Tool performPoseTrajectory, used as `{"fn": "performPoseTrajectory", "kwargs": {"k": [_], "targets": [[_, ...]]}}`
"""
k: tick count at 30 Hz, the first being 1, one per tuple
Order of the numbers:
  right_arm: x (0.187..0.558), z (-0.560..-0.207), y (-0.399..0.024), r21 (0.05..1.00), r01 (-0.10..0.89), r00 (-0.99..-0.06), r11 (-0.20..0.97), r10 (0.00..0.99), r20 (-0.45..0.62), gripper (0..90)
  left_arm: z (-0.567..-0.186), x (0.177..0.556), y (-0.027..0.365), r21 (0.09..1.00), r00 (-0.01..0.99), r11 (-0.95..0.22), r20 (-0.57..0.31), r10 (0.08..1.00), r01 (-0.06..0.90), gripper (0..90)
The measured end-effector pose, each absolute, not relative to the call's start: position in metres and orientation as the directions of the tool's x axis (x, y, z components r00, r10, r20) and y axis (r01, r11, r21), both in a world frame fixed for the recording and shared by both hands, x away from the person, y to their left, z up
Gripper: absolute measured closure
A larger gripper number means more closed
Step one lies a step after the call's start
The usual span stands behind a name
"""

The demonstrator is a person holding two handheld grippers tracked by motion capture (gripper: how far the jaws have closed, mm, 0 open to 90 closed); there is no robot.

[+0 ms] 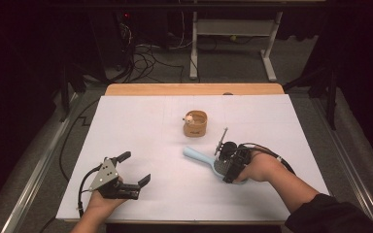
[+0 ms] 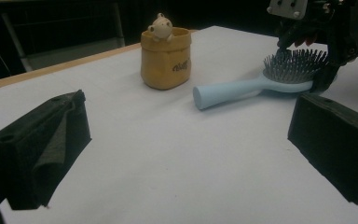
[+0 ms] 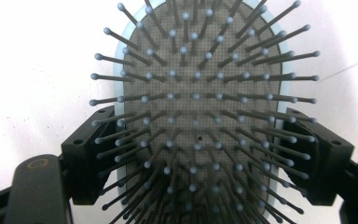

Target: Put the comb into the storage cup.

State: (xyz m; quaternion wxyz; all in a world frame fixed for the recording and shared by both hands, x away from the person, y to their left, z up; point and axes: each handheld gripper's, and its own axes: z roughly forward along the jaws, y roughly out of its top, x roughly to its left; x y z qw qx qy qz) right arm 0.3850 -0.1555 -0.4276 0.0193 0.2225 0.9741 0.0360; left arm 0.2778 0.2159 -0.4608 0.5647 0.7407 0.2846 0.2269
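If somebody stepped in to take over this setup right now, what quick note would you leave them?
Right gripper: its jaws sit on either side of the head of the light blue hairbrush, against the rim by the look of it; whether it is gripping firmly I cannot tell.
Left gripper: open, holding nothing, low over the near left of the white table.
Hairbrush: bristles up, lying on the table, handle pointing toward the yellow pouch.
Pouch: upright behind the brush, a small figure at its rim.
Done: brush head reached. Left: probably lifting and placing the brush.
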Motion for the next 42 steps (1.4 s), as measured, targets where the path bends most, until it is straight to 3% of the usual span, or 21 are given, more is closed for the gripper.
{"fn": "performPoseTrajectory", "kwargs": {"k": [29, 42], "targets": [[0.375, -0.399, -0.167, 0.116, 0.456, -0.888, 0.882, 0.460, -0.007, 20.9, -0.456, 0.281, 0.211, 0.965, 0.738, -0.214, 0.034, 0.674, 0.151, 0.1], [0.374, -0.388, -0.166, 0.129, 0.458, -0.887, 0.880, 0.461, 0.003, 20.9, -0.413, 0.302, 0.220, 0.964, 0.702, -0.254, 0.123, 0.701, 0.085, 0.1]]}}
